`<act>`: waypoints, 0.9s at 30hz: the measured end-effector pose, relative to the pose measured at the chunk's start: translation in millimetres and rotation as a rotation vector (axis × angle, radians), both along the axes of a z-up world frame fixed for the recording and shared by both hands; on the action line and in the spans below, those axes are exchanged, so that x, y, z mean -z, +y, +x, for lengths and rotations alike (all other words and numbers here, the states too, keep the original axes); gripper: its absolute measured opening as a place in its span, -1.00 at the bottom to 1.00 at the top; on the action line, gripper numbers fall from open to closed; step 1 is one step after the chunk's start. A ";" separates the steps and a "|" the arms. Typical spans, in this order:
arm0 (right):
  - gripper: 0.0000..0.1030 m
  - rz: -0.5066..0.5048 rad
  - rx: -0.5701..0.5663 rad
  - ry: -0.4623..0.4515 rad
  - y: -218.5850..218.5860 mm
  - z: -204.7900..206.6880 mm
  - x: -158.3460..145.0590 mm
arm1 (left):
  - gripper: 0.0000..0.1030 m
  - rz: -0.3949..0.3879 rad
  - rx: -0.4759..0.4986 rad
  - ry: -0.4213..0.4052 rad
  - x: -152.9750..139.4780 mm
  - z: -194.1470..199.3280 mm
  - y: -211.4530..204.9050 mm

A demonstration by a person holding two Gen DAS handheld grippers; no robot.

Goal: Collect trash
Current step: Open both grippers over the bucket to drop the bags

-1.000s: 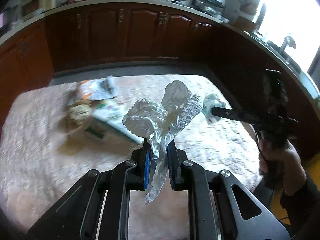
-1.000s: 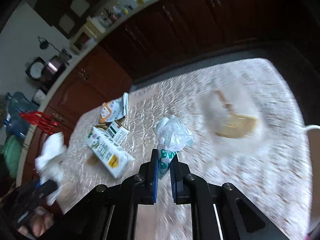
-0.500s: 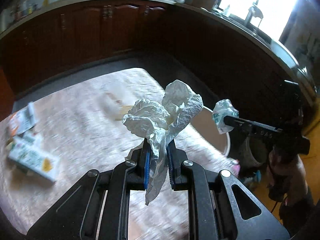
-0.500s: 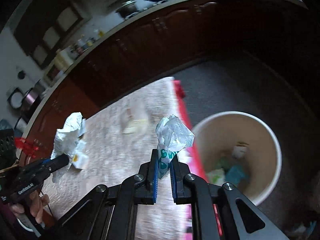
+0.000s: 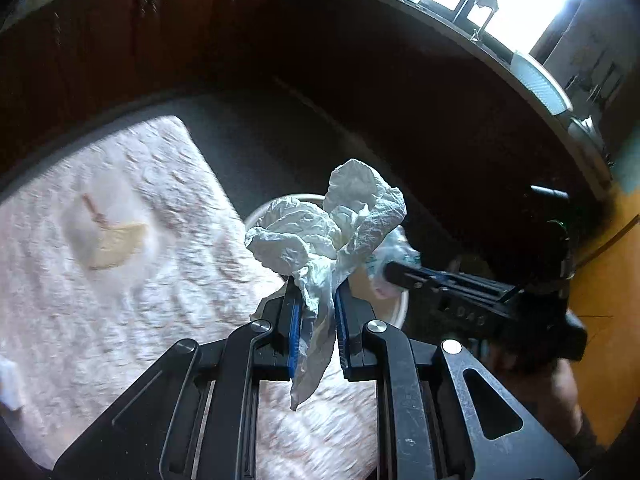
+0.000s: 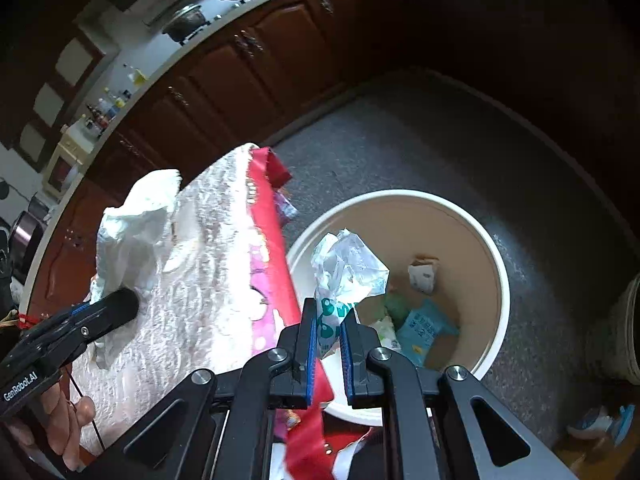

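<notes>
My left gripper [image 5: 316, 292] is shut on a crumpled white paper towel [image 5: 320, 232], held over the table's right edge; it also shows in the right wrist view [image 6: 132, 216]. My right gripper [image 6: 328, 316] is shut on a crumpled plastic wrapper with green print [image 6: 344, 268], held above the mouth of a round beige trash bin [image 6: 492, 264] on the floor. The bin holds several pieces of trash, among them a blue packet [image 6: 424, 324]. In the left wrist view the bin's rim [image 5: 400, 312] shows behind the towel, with the right gripper [image 5: 390, 272] over it.
The table [image 5: 120, 300] has a pale textured cloth with a red and pink edge [image 6: 272, 240]. A flat yellowish piece of trash [image 5: 112, 240] lies on it. Dark wood cabinets [image 6: 240, 80] ring the grey floor [image 6: 440, 148]. Another container [image 6: 628, 328] stands at far right.
Both grippers swung right from over the table toward the trash bin, each still holding its trash. The right gripper now hangs over the bin's mouth.
</notes>
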State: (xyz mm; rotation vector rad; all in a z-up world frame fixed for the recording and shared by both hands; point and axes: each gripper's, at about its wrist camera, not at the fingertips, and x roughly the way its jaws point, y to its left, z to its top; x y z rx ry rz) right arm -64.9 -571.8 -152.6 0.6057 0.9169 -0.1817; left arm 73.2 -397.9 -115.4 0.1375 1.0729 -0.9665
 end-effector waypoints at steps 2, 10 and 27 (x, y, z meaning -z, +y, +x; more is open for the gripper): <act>-0.81 -0.003 0.016 0.009 -2.8 1.6 5.1 | -0.71 -0.003 0.004 0.034 8.3 3.0 -7.3; -0.36 -0.017 0.036 0.069 -4.1 8.4 17.1 | -0.08 0.020 -0.023 0.080 26.7 10.5 -11.0; 0.20 0.015 0.031 0.080 -2.6 7.2 21.4 | -0.08 0.028 -0.084 -0.015 9.8 17.3 29.0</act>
